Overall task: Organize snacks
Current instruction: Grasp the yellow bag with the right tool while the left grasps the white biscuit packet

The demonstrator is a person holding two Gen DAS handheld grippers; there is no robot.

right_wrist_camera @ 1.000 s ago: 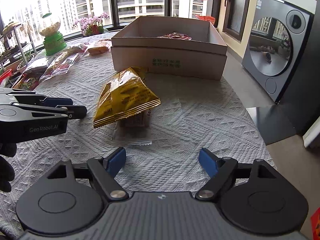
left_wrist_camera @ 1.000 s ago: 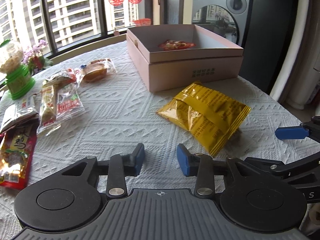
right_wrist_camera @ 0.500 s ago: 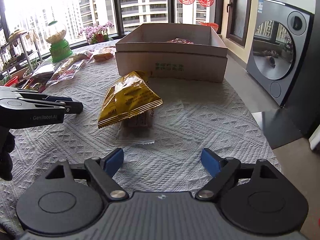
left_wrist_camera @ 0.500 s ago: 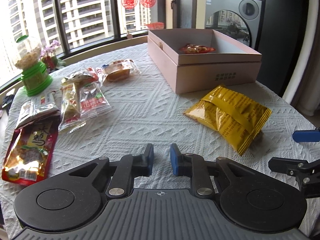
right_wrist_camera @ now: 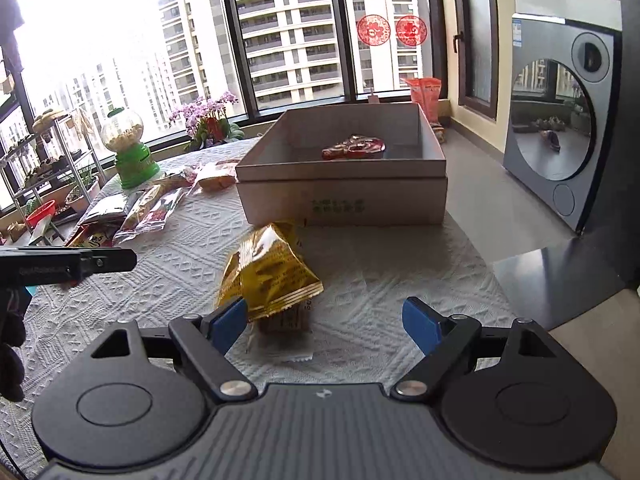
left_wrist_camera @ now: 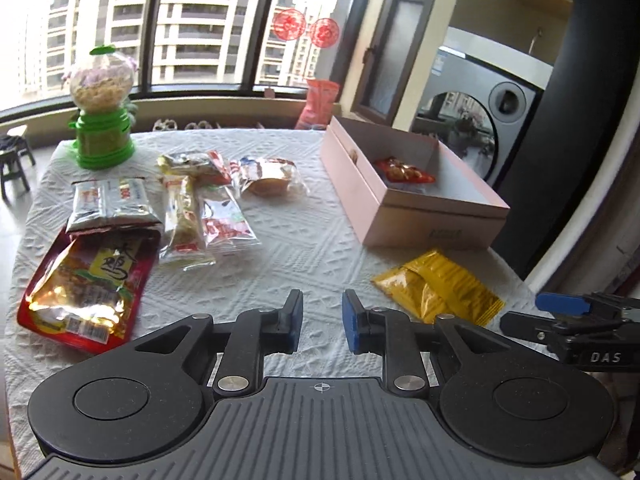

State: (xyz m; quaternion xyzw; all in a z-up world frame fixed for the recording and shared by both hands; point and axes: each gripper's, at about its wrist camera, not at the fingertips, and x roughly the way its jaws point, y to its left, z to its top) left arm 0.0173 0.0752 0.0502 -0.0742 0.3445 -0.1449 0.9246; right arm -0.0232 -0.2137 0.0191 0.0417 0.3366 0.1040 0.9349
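A yellow snack packet (left_wrist_camera: 440,292) (right_wrist_camera: 268,276) lies on the white tablecloth, on top of a small clear packet (right_wrist_camera: 286,322). My right gripper (right_wrist_camera: 324,318) is open wide just short of it, with its left fingertip beside the packet's near corner. My left gripper (left_wrist_camera: 322,312) hovers left of the packet. Its jaws are opening from a narrow gap, with nothing between them. Behind stands an open pink box (left_wrist_camera: 432,224) (right_wrist_camera: 340,200) holding one red snack packet (left_wrist_camera: 404,170) (right_wrist_camera: 354,147).
Several snacks lie at the left: a big red pouch (left_wrist_camera: 88,280), silver packets (left_wrist_camera: 108,204), clear bar packets (left_wrist_camera: 188,220) and a bread packet (left_wrist_camera: 268,180). A green candy dispenser (left_wrist_camera: 102,120) stands at the back left. The table edge drops off right of the box.
My left gripper's jaws narrowed and it swung left and back, bringing the snack pile into view. My right gripper tipped so that the yellow packet now sits nearer its left finger.
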